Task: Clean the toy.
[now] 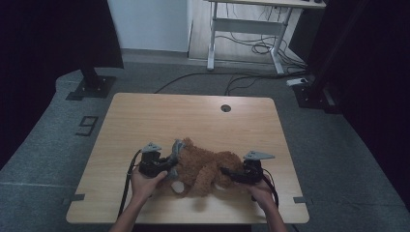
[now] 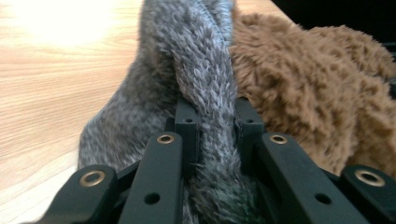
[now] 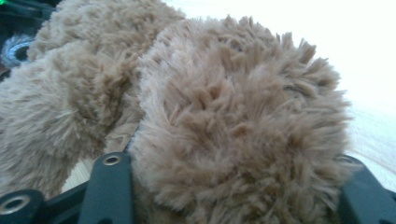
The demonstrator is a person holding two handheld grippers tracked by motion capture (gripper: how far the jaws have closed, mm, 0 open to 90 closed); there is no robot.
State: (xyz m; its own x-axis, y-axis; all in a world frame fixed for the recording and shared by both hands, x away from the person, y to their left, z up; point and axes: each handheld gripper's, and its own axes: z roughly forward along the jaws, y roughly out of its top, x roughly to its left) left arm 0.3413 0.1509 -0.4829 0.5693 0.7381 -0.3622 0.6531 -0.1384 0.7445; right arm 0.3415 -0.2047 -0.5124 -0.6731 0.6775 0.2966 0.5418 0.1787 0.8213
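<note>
A brown plush toy (image 1: 208, 166) lies on the wooden table (image 1: 193, 116) near its front edge, between the two hands. A grey knitted piece (image 1: 177, 147) sits at the toy's left end. My left gripper (image 1: 173, 162) is shut on it: in the left gripper view the grey knit (image 2: 196, 70) is pinched into a narrow fold between the jaws of that gripper (image 2: 217, 116), with brown fur (image 2: 317, 84) just to its right. My right gripper (image 1: 225, 171) grips the toy's right end. In the right gripper view a rounded furry part (image 3: 233, 126) bulges between the jaws and hides their tips.
A cable hole (image 1: 226, 108) sits near the table's far edge. Beyond the table stand a white-legged desk (image 1: 246, 24) with loose cables (image 1: 256, 48) on the floor, and black stand bases at left (image 1: 92, 87) and right (image 1: 309, 94).
</note>
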